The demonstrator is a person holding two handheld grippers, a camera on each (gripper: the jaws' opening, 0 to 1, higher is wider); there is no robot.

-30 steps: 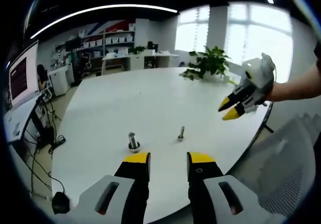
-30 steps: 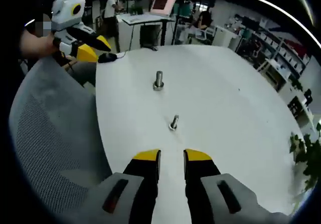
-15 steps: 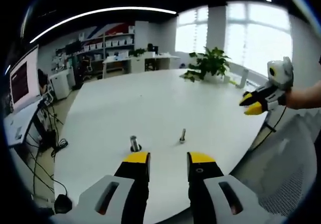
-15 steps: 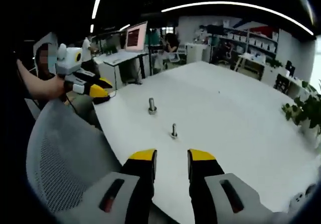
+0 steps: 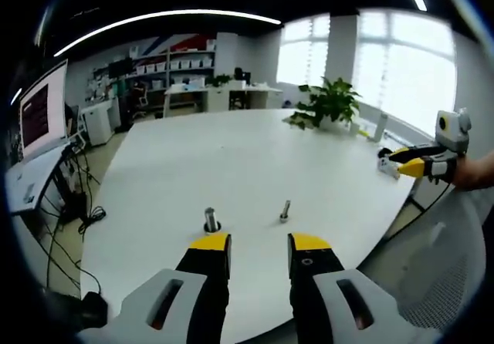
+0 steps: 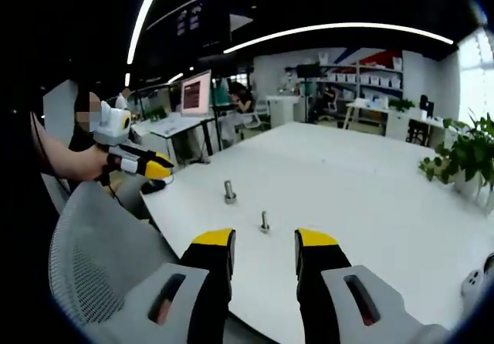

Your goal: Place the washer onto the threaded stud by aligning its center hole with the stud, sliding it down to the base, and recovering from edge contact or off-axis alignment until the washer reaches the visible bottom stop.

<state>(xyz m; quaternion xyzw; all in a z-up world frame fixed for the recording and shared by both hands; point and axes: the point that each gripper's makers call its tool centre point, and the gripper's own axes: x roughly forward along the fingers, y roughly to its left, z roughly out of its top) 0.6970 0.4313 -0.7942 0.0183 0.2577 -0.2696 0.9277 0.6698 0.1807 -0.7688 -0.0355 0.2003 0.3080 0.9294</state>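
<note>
On the white worktop (image 5: 231,159), a thick stud (image 5: 210,220) and, just right of it, a thin stud (image 5: 285,211) are seen upright, straight ahead of the left tongs (image 5: 258,244), the nearer pair. Both left and right tongs (image 6: 262,240) are held parted and empty. No washer can be made out.

Office: white table (image 5: 231,151), bright windows (image 5: 386,59), shelving (image 5: 166,62), possibly mesh chair (image 6: 100,259).

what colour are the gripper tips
Yellow, on black bodies; clearest on the left gripper in the left gripper view.
</note>
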